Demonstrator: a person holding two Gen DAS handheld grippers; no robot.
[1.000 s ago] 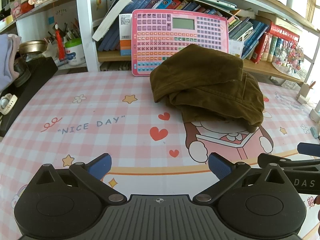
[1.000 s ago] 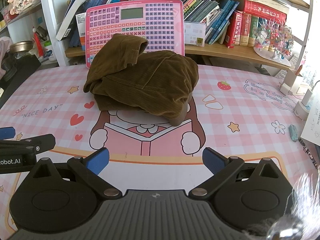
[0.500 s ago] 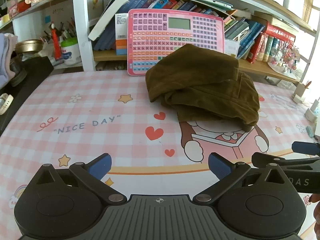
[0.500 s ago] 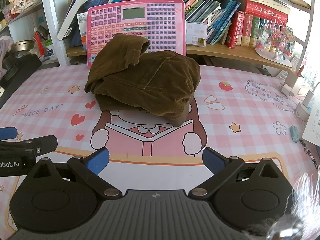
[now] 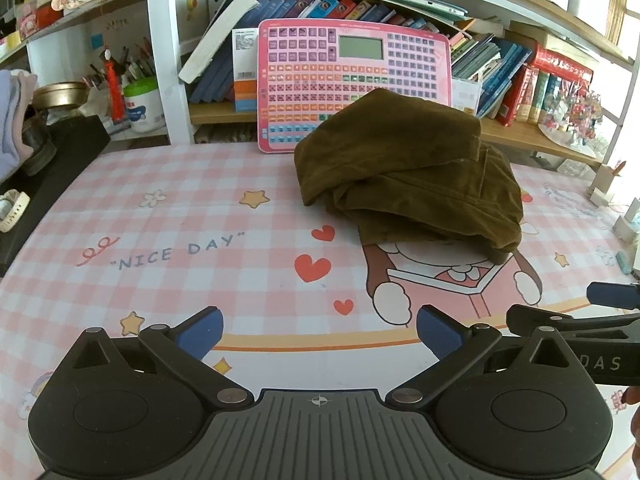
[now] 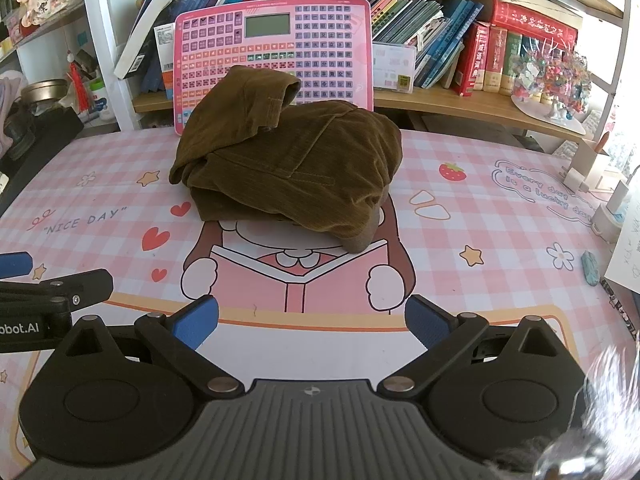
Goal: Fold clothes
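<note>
Pink checked cartoon table mat [image 5: 168, 240] lies below my left gripper [image 5: 320, 334] and right gripper [image 6: 312, 320], both spread wide, empty; the crumpled brown corduroy garment [image 6: 288, 164] sits ahead, untouched.

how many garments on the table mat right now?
1. A brown corduroy garment lies bunched at the back-centre of the pink mat, in front of the pink keyboard toy. Something smaller could be hidden under it.

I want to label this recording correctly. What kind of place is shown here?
Probably a child's study corner at home. A desk mat with pink checks and cartoon drawings covers the table, crowded bookshelves stand behind it, and a pink learning keyboard toy leans against them. Brown corduroy clothing lies bunched on the mat.
</note>
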